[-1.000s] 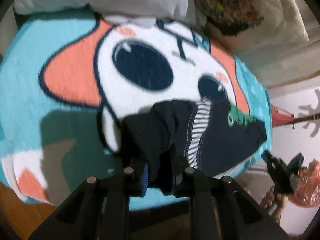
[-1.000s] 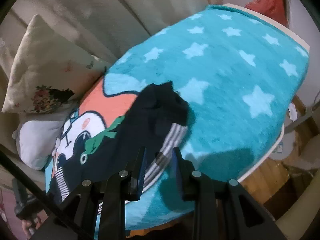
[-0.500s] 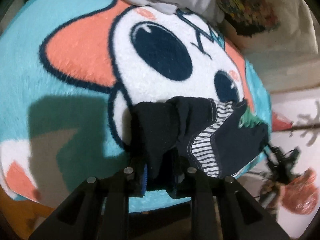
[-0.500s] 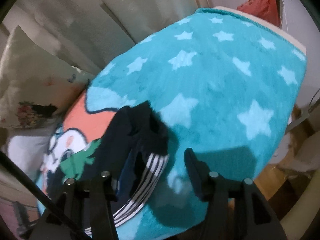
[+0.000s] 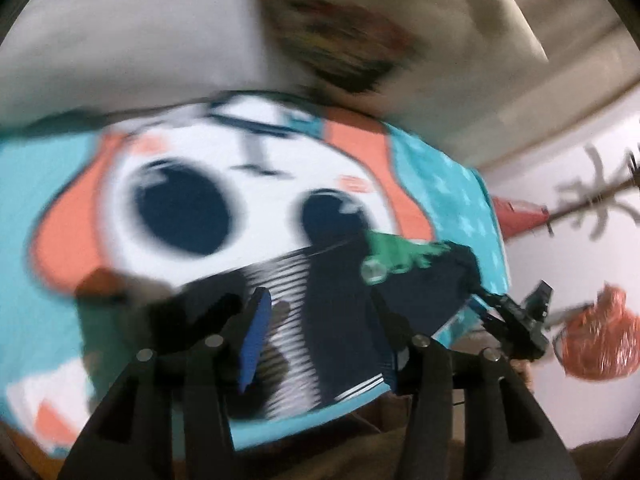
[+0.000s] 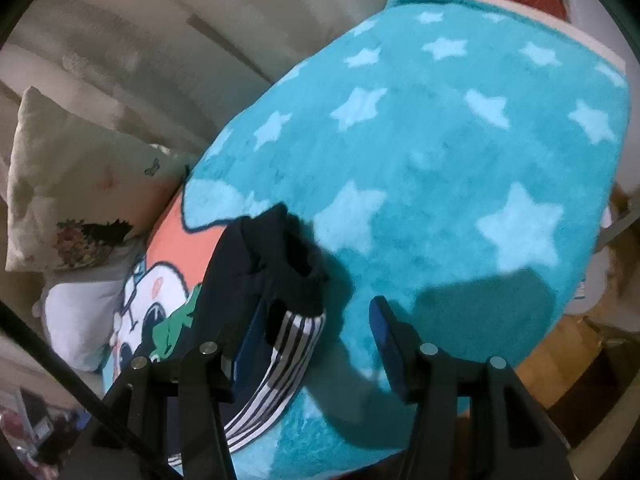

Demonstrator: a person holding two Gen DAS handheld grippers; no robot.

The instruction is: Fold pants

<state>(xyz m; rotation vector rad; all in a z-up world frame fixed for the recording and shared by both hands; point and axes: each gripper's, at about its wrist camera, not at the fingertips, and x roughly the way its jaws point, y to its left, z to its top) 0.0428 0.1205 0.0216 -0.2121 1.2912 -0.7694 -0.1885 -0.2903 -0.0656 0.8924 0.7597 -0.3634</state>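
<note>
The navy pants (image 5: 344, 320) with a black-and-white striped panel and a green print lie folded on the teal cartoon blanket (image 5: 48, 208). My left gripper (image 5: 320, 340) is open just above the striped part, holding nothing; this view is blurred. In the right wrist view the pants (image 6: 244, 280) lie bunched at the left, with the striped edge toward the front. My right gripper (image 6: 316, 340) is open, its left finger (image 6: 250, 332) by the cloth and its right finger over bare blanket (image 6: 440, 140).
A white pillow (image 5: 120, 40) and a floral cushion (image 6: 72, 184) rest at the head of the bed. The right gripper (image 5: 520, 320) shows past the bed's edge. An orange bag (image 5: 592, 344) hangs by the wall. Wooden floor (image 6: 560, 368) lies beyond the blanket's edge.
Both grippers have opened and let go of the pants, the right one first. The pants now lie flat on the blanket. The left gripper has pulled back.
</note>
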